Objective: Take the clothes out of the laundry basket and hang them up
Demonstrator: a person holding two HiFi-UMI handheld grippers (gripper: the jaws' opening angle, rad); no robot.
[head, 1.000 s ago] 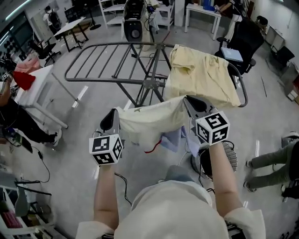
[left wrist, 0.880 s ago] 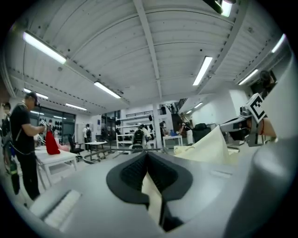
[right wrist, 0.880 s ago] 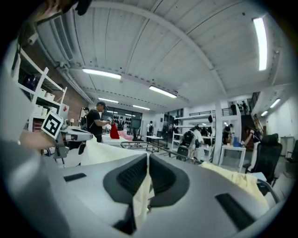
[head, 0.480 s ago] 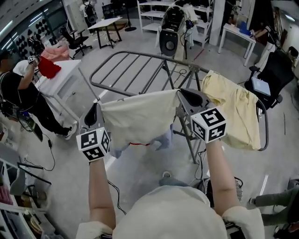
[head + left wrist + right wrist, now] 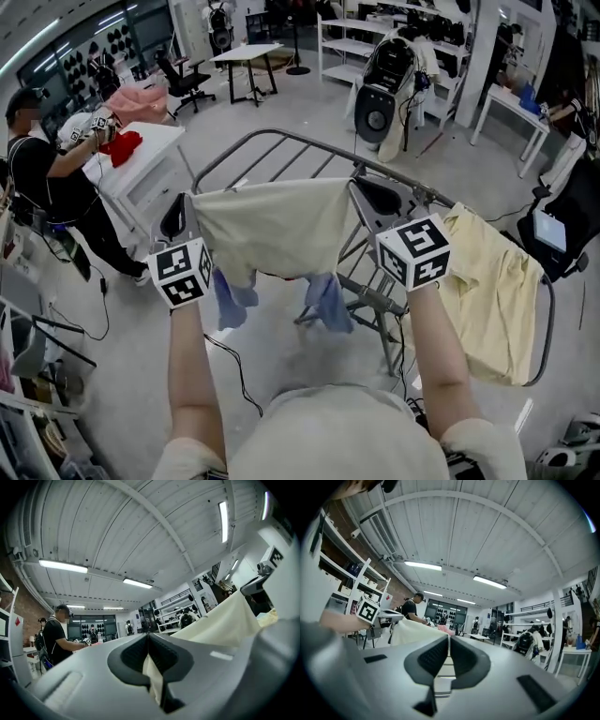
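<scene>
A cream garment (image 5: 277,230) with blue parts hanging below it is stretched between my two grippers. My left gripper (image 5: 181,204) is shut on its left top corner, and cream cloth (image 5: 151,672) shows pinched between the jaws in the left gripper view. My right gripper (image 5: 356,187) is shut on the right top corner. The garment hangs in the air in front of the grey drying rack (image 5: 281,150), near its bare bars. A yellow garment (image 5: 492,281) is draped over the rack's right end. From the right gripper view the cream garment (image 5: 412,631) runs off left towards the other gripper.
A person (image 5: 47,187) stands at a white table (image 5: 150,164) at the left with red and pink clothes on it. A black speaker (image 5: 384,94) and shelves stand behind the rack. An office chair (image 5: 572,225) is at the right. A cable (image 5: 234,366) lies on the floor.
Both grippers have risen and swung left with the cream garment, which now hangs spread out in front of the rack's bare bars. The yellow garment has shifted to the picture's right.
</scene>
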